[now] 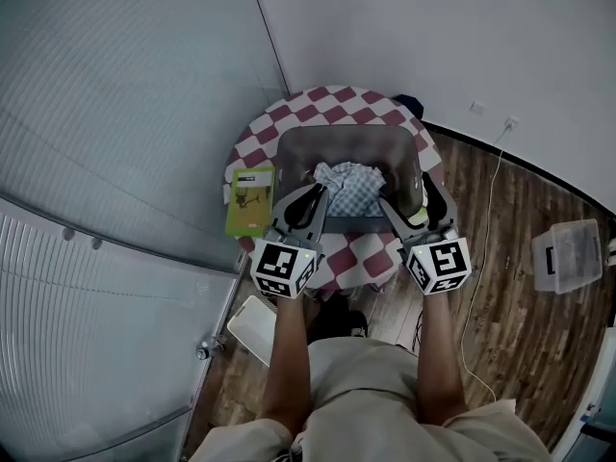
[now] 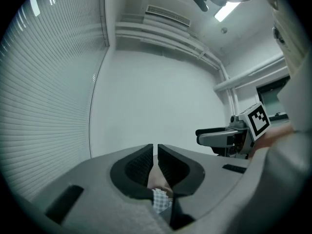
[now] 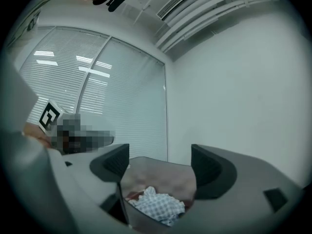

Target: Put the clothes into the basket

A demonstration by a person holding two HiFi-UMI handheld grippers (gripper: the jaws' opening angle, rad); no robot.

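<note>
A grey basket (image 1: 298, 147) stands on the round checked table (image 1: 337, 102). Inside it lies a crumpled blue-and-white checked cloth (image 1: 348, 187). My left gripper (image 1: 315, 196) hovers at the basket's near left corner, jaws pressed almost together. In the left gripper view (image 2: 155, 148) a scrap of the cloth (image 2: 160, 199) shows just under the jaws; whether they pinch it is unclear. My right gripper (image 1: 389, 206) is at the near right corner, open. Its own view (image 3: 158, 153) frames the basket wall (image 3: 161, 175) and the cloth (image 3: 156, 204) between the spread jaws.
A green booklet (image 1: 250, 200) lies on the table left of the basket. On the wooden floor are a clear plastic box (image 1: 568, 254), a white cable (image 1: 486, 221) and a white flat object (image 1: 252, 327). A glass wall with blinds runs close on the left.
</note>
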